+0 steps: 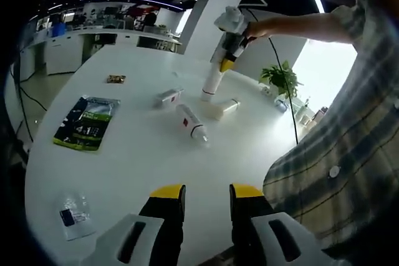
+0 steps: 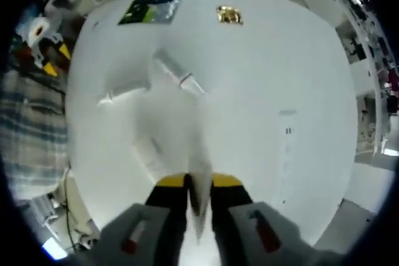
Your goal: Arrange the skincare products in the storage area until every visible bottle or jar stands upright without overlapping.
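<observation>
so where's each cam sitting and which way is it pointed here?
Left gripper view: rides the left gripper, held low at the near edge, looking across the white table at the right gripper standing a white tube upright; plaid sleeve at right.
Right gripper view: rides the right gripper, looking steeply down the clamped tube at the table.
Shared: green packet, lying bottles.

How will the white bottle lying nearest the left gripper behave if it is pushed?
The white bottle lies on its side and looks cylindrical, so it will probably roll. The white table looks smooth, so it may also slide. It seems small, likely light.
</observation>
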Demonstrator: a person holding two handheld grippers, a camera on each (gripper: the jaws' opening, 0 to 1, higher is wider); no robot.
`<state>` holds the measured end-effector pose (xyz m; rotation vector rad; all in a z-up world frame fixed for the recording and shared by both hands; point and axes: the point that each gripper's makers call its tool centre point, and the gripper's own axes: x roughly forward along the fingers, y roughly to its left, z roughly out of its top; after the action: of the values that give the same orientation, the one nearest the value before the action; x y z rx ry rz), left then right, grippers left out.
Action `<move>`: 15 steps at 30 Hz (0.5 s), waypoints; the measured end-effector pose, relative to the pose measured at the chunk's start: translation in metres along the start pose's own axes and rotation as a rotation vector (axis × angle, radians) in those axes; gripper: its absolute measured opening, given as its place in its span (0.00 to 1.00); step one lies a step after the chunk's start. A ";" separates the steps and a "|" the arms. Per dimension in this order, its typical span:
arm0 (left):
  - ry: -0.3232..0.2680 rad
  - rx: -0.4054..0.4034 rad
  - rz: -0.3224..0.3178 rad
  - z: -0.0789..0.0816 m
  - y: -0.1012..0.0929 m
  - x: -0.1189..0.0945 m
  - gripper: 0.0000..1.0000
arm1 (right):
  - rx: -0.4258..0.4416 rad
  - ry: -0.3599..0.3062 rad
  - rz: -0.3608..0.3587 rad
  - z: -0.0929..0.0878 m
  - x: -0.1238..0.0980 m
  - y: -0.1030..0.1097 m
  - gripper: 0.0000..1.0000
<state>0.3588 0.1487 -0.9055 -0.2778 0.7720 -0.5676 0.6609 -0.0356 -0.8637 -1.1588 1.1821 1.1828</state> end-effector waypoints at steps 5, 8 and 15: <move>-0.004 0.001 0.000 0.001 -0.001 -0.002 0.29 | -0.001 -0.003 -0.011 0.000 -0.001 -0.001 0.13; 0.000 0.004 0.002 -0.001 -0.001 -0.003 0.29 | 0.008 -0.009 -0.013 0.001 -0.002 0.000 0.13; -0.001 0.013 0.003 0.001 -0.002 -0.004 0.29 | 0.011 -0.032 -0.040 0.003 -0.008 -0.003 0.22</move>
<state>0.3565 0.1489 -0.9015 -0.2647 0.7674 -0.5696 0.6638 -0.0333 -0.8553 -1.1462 1.1354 1.1592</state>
